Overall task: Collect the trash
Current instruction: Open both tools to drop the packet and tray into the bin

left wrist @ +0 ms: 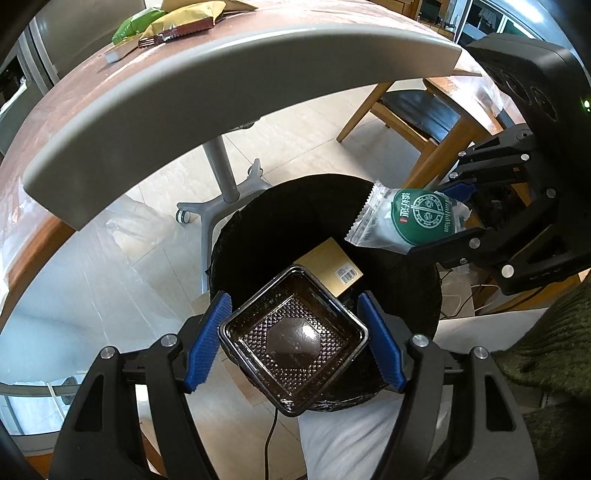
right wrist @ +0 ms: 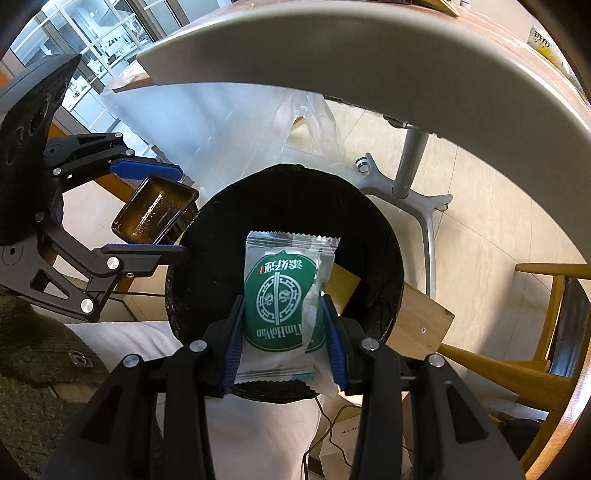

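**K:** So, where did we stand on the drop?

**M:** We had both loads over the bin (left wrist: pixel 388 295), black liner, open mouth. Our left gripper (left wrist: pixel 295 339) was clamped on the dark plastic tray (left wrist: pixel 295 339), blue pads pressing its two opposite rims, tray roughly flat. Our right gripper (right wrist: pixel 284 332) was clamped on the green-and-white snack wrapper (right wrist: pixel 284 295), pads pinching its lower half, top half sticking out free

**K:** Both inside the rim line?

**M:** Wrapper yes, in the right wrist view it sat squarely over the opening. Tray less so: in that view it hung at the bin's left edge, partly outside the rim. We judged it needed to move inward before release

**K:** Anything already in there?

**M:** A tan cardboard box (left wrist: pixel 332 266) with a barcode, lying in the bottom. Plenty of room around it

**K:** Release order?

**M:** We'd have dropped the wrapper first; it was light, centred, and could flutter, so we wanted it low. Then tray inward, tilted nose-down, pads opened wide so the rims didn't hang on the ridges

**K:** Risks?

**M:** Tray clipping the rim and dragging the liner. More wrappers (left wrist: pixel 177 22) were left on the table (left wrist: pixel 74 92), so we weren't done
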